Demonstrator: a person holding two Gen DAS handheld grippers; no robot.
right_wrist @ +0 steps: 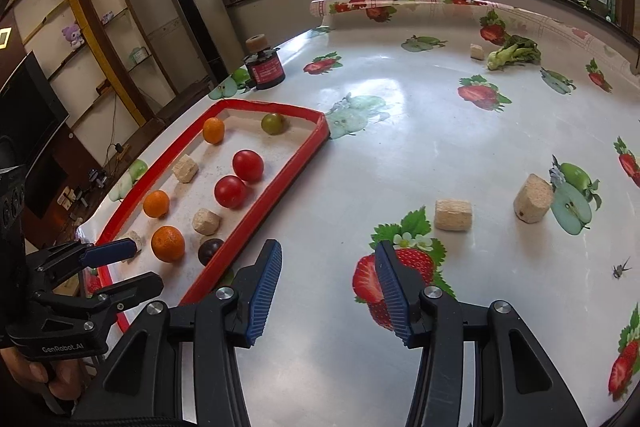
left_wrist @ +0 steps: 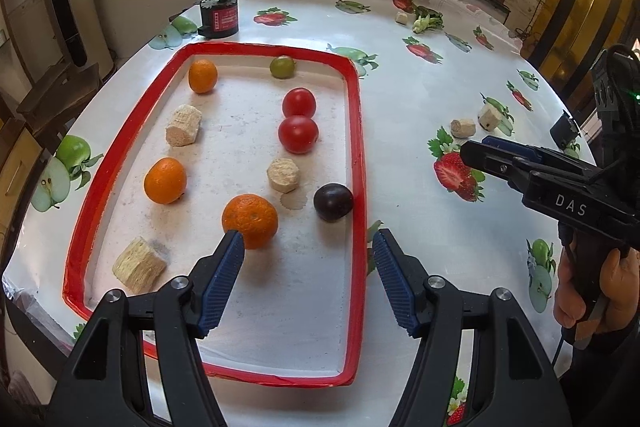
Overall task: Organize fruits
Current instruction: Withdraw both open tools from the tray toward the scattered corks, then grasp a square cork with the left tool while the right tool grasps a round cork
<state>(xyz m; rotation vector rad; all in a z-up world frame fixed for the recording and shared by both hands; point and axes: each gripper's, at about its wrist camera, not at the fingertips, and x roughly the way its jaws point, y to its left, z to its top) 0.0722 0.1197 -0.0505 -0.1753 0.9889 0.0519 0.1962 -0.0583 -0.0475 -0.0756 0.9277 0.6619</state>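
Hovering with jaws spread and empty, the left gripper [left_wrist: 308, 241] hangs over the red-rimmed tray [left_wrist: 357, 155] — fruit inside; the nearest orange [left_wrist: 250, 221] could roll. The right gripper [right_wrist: 328, 259], likewise spread, waits beside the tray over the counter [right_wrist: 400, 131].

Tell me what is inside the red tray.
The tray holds three oranges, two tomatoes, a green fruit, a dark plum and three beige blocks. Its near end is hidden behind the left gripper.

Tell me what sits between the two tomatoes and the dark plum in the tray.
One beige block lies between the nearer tomato and the dark plum; the left wrist view shows this most plainly. The tomatoes touch each other.
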